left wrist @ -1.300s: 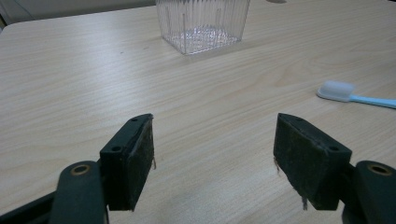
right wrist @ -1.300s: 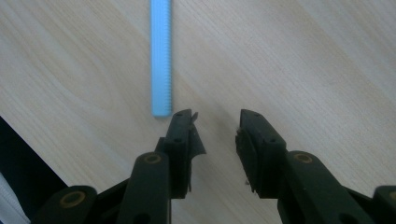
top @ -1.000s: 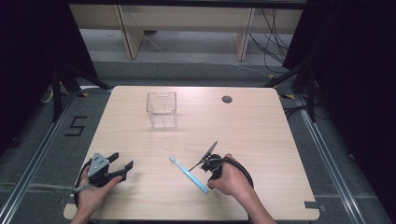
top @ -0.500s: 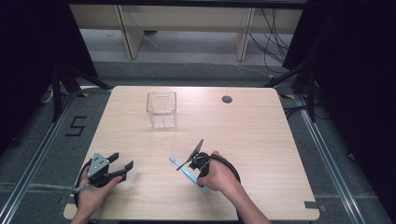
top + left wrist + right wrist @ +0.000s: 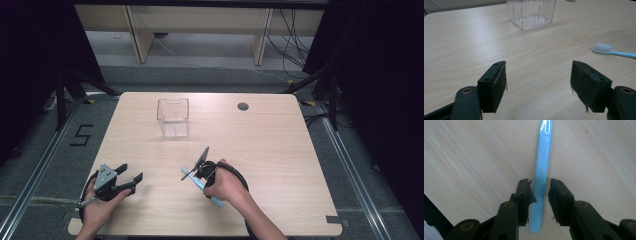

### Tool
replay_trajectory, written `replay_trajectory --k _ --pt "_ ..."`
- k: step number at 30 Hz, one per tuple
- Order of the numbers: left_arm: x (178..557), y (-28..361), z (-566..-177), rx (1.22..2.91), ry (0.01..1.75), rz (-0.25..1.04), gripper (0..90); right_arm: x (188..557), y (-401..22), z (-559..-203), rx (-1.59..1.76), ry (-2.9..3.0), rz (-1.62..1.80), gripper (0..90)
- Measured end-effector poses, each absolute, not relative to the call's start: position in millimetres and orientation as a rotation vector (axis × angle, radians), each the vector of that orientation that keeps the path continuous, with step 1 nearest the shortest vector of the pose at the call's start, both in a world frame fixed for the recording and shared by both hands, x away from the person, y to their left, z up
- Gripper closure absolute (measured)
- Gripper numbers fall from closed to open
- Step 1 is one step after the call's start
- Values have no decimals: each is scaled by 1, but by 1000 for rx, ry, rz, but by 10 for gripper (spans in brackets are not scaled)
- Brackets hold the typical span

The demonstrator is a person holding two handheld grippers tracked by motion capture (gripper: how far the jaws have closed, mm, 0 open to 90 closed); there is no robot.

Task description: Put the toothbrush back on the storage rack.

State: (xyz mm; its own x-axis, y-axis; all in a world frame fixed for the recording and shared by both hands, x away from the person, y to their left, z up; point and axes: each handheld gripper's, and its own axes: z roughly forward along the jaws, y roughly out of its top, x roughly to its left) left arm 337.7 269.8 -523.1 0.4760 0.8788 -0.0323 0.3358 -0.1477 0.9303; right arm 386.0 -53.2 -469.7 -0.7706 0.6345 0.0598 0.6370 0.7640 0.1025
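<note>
Toothbrush lies flat on the table, roughly 6 o'clock from table centre, near the front edge. Breakdown, biggest first:

- Table: light wood top. Small round hole near the far edge, about 12 o'clock.
- Clear ribbed plastic box: upright, about 11 o'clock from centre, well apart from both tools. The left gripper view has it straight ahead at 12 o'clock, nothing visible inside.
- Left gripper: held in the left hand at about 8 o'clock on the table, near the front left corner. Jaws spread wide, bare wood between the pads, gripping nothing. It points toward 2 o'clock.
- Right gripper: in the right hand, down over the toothbrush. In its own view the jaws are narrow and straddle the blue handle close to its butt end. One pad looks in contact with the handle; a thin strip of wood shows between the handle and the other pad, so not clamped as far as I can tell. Handle rests on the wood.
- Toothbrush detail: light blue handle, white bristle head. From above, the head points to 10 o'clock and the butt to 4 o'clock, sticking out past the right hand. From the left gripper view the head sits at 2 o'clock, bristles up.
</note>
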Motion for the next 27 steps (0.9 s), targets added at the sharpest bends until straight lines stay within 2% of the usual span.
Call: replay_trajectory --k 27 --pt "338 270 -524 1705 1033 669 284 395 -33 -476 -1080 -2919 -123 709"
